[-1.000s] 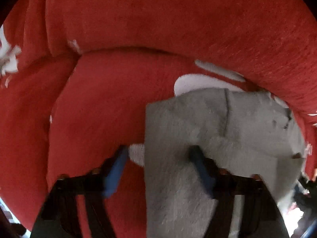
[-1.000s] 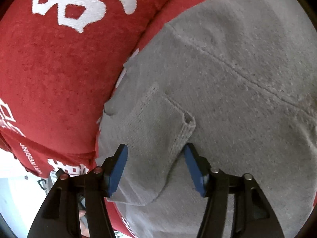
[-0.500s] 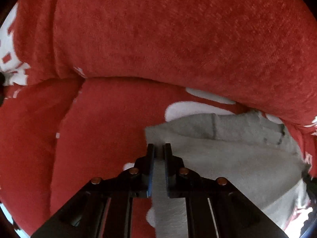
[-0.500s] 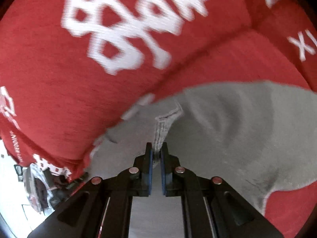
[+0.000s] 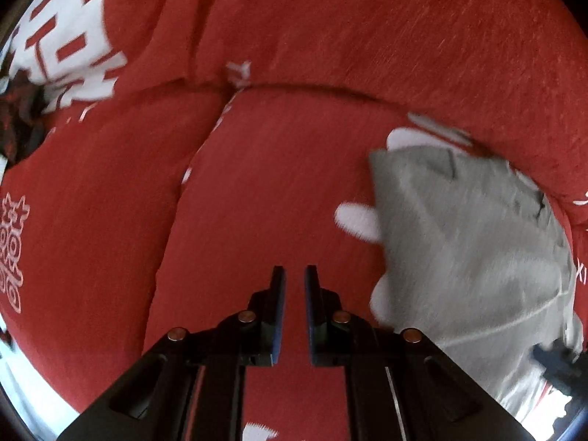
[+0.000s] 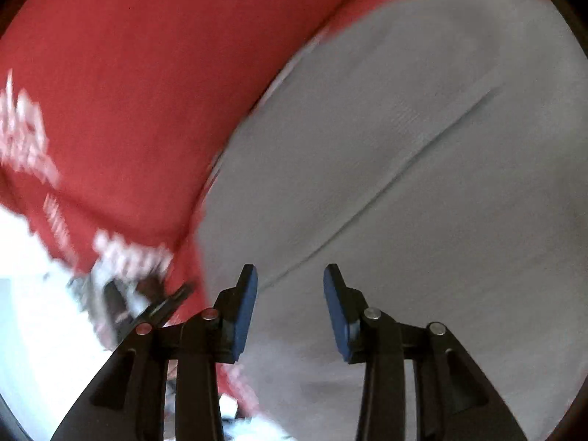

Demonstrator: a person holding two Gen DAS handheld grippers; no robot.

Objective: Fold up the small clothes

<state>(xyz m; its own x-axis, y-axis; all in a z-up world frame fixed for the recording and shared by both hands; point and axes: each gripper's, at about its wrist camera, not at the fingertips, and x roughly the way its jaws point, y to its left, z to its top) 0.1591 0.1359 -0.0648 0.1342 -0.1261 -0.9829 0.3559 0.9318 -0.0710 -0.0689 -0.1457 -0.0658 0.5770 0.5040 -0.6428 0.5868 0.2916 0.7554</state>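
Observation:
A small grey garment (image 5: 466, 242) lies folded on the red sofa seat at the right of the left wrist view. My left gripper (image 5: 294, 275) is to its left over bare red cushion, its jaws nearly together with a narrow gap and nothing between them. In the right wrist view the grey garment (image 6: 422, 154) fills the right half, with a fold line running across it. My right gripper (image 6: 290, 275) is open just above the garment's near left part and holds nothing.
The red sofa cover (image 5: 257, 183) with white printed characters spreads under everything, and its back cushion (image 5: 367, 25) rises behind. The seat's left edge and bright floor (image 6: 33, 294) show at the lower left of the right wrist view.
Both grippers were shut on the grey garment half a second ago and have let go. The left one has moved left off the cloth. The right one has opened over it.

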